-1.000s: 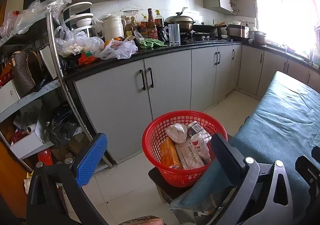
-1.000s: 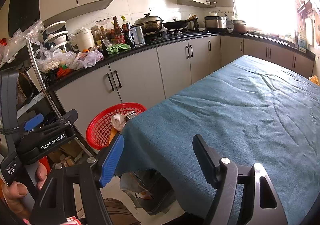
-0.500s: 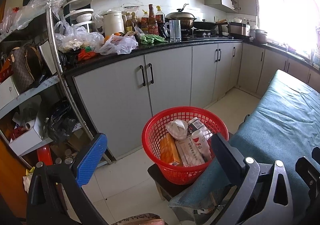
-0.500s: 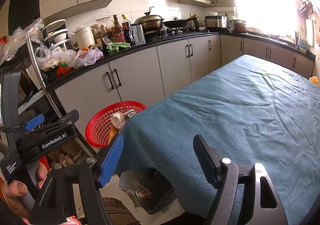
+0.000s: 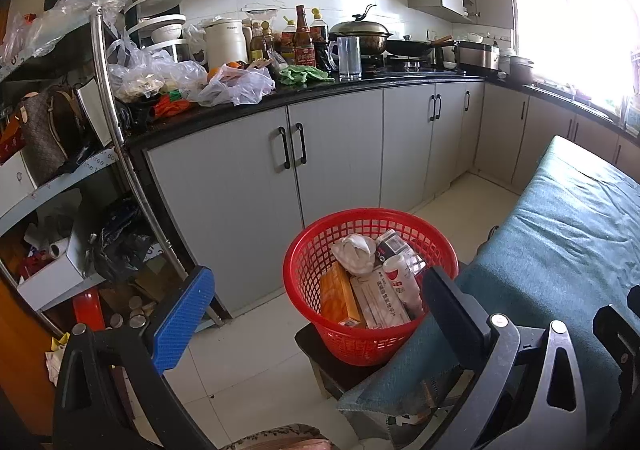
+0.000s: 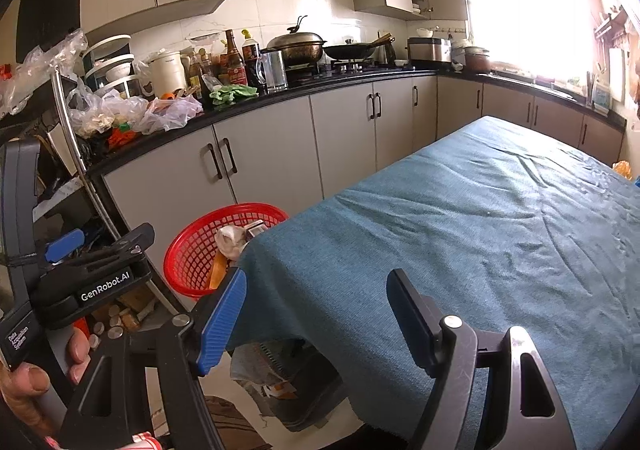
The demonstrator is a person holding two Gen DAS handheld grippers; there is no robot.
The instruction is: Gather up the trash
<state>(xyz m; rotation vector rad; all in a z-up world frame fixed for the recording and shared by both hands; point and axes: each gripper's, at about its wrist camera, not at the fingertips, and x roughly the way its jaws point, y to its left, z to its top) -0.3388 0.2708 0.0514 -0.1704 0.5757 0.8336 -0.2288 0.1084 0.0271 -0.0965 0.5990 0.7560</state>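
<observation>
grippers are sitting nearest in both views, each with its jaws standing wide apart and nothing between them. left gripper (image 5: pixel 316 314) is hanging above the pale tiled floor (image 5: pixel 248 362), one blue pad on its left finger and a black pad on its right. right gripper (image 6: pixel 312 310) is hovering over the near edge of the table, which is wearing a teal cloth (image 6: pixel 480 230); a hand (image 6: pixel 36 378) is gripping the other tool's handle at the lower left of that view.

just past the left gripper a red basket (image 5: pixel 304 274) is resting on a dark stool (image 5: pixel 316 354), tucked against the table's corner. trash is lying inside it: an orange box (image 5: pixel 338 298), a white carton (image 5: pixel 378 302), a white tube (image 5: pixel 404 282) with a red mark, and a crumpled white wad (image 5: pixel 354 250) on top.

behind the basket grey cabinets (image 5: pixel 240 190) are running under a black counter (image 5: pixel 400 84), which is carrying plastic bags (image 5: pixel 236 86), sauce bottles (image 5: pixel 304 38), a green rag (image 5: pixel 304 74), a clear jug (image 5: pixel 349 56) and a lidded wok (image 5: pixel 362 34). a metal rack (image 5: pixel 108 98) of clutter is standing to the left. farthest off, a window (image 5: pixel 568 2) is glaring white.
</observation>
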